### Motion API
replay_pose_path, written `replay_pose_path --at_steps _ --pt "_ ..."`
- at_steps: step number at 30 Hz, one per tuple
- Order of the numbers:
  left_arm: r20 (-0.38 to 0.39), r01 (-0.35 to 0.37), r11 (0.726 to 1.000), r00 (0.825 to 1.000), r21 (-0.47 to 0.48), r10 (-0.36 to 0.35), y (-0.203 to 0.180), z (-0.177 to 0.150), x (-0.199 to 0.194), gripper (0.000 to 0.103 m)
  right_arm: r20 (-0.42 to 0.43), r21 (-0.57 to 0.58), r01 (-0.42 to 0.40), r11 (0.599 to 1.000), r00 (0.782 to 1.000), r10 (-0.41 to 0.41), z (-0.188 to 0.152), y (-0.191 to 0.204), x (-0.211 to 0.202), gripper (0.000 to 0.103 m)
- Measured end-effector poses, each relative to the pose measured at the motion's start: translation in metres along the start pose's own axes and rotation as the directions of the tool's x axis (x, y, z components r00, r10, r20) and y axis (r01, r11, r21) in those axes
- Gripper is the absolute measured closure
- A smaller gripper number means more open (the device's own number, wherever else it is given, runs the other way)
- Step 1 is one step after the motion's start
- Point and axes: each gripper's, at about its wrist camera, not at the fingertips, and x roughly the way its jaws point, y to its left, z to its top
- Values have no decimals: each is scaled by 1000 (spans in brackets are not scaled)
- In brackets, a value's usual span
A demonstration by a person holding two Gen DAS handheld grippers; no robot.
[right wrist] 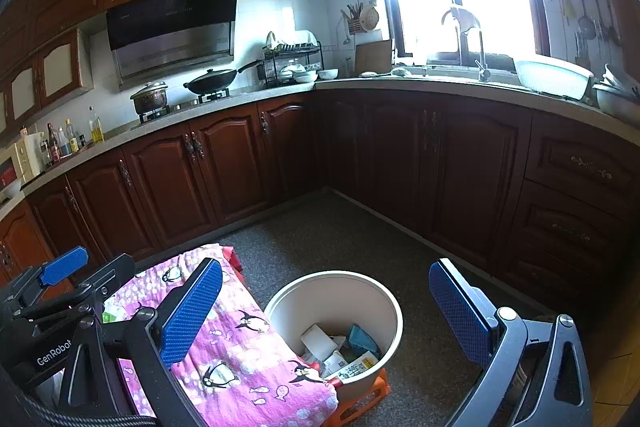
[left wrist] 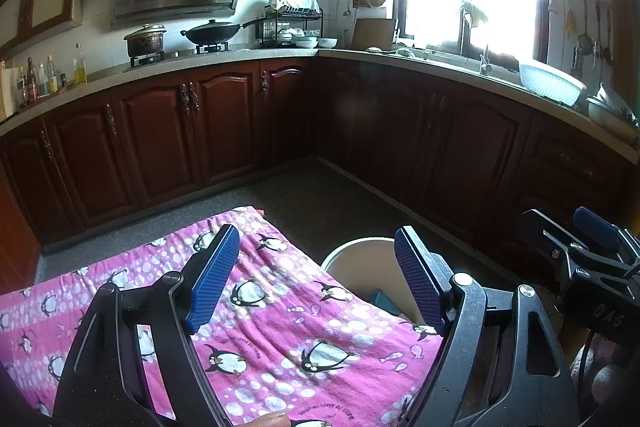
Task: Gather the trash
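1. Left gripper [left wrist: 316,275] stands wide, nothing between its blue pads [left wrist: 212,279]; it hangs over the right half of the pink penguin cloth [left wrist: 280,327].
2. Right gripper [right wrist: 326,315] is also wide and empty, framing the bin [right wrist: 394,311] between its fingers.
3. Bin: a pale round bucket on the floor, its rim just beside the cloth's right edge. In the right wrist view the cloth's lower right corner overlaps the rim at the near left.
4. Trash [right wrist: 340,347] lies in the bottom of the bin: white cartons, a teal packet and printed paper, piled against the near wall.
5. An orange stool or stand [right wrist: 368,395] shows under the bin's near side, touching it.
6. At the cloth's left edge, in the right wrist view, a green-and-white wrapper [right wrist: 112,311] shows behind the left gripper; what it is I cannot tell.
7. The cloth's far edge ends short of the cabinets [right wrist: 224,163], with a red strip [right wrist: 234,255] showing beneath its far corner.
8. Speckled grey floor [right wrist: 320,235] lies open beyond the bin up to the cabinet corner, and to the bin's right.
9. The counter [left wrist: 224,61] runs along both walls well above and away from the grippers.
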Motion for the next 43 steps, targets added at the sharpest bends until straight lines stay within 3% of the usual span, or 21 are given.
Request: replay_pose_path --at_steps 27,43 --pt "-30 7 1000 1000 -2 -7 3 -4 7 24 -16 -1 -3 1000 1000 3 -4 0 2 1" --pt "-46 47 999 998 8 -47 4 -11 14 23 -35 -5 -2 1000 999 2 -7 1 9 1"
